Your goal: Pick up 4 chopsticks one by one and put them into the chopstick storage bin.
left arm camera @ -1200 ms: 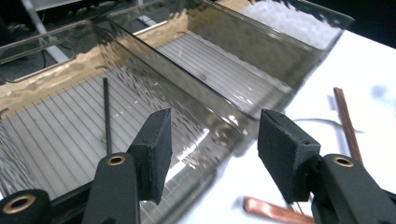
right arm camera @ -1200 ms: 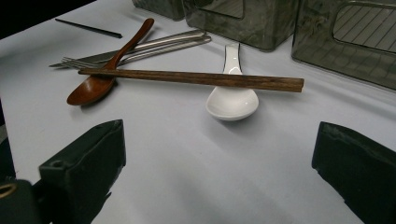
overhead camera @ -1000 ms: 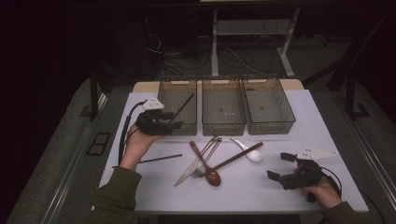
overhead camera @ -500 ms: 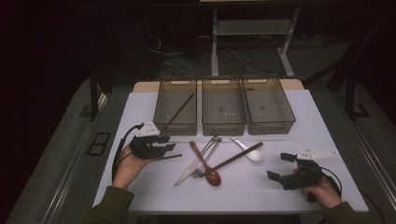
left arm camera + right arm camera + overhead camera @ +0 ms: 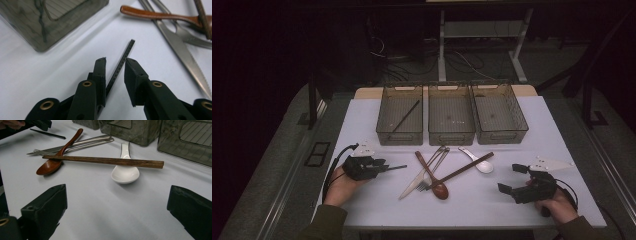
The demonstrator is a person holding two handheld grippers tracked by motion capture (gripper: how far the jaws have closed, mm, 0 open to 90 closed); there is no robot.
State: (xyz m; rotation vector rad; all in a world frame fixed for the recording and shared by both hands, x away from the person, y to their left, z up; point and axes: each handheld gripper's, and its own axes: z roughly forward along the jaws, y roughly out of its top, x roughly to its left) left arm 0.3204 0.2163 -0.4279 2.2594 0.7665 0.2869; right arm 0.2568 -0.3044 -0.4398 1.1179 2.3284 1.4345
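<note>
A thin black chopstick (image 5: 397, 167) (image 5: 125, 53) lies on the white table left of the cutlery pile. My left gripper (image 5: 385, 167) (image 5: 115, 60) is low over it, and its jaws have just been closing, one on each side of the stick with a small gap still showing. Another black chopstick (image 5: 404, 119) leans inside the left basket (image 5: 399, 136). My right gripper (image 5: 510, 178) (image 5: 118, 191) rests open at the table's near right, with nothing between its jaws, facing a white spoon (image 5: 125, 172) and a brown chopstick (image 5: 102, 160).
Three grey baskets stand in a row at the back; the middle one (image 5: 451, 135) and the right one (image 5: 499, 134) hold nothing I can see. A wooden spoon (image 5: 435, 184), a knife (image 5: 412, 184), a fork (image 5: 428, 176), the brown chopstick (image 5: 462, 170) and the white spoon (image 5: 479, 163) lie mid-table.
My left gripper has come back from the left basket, down to the table, and closed in around the black chopstick lying there. The right gripper has not moved.
</note>
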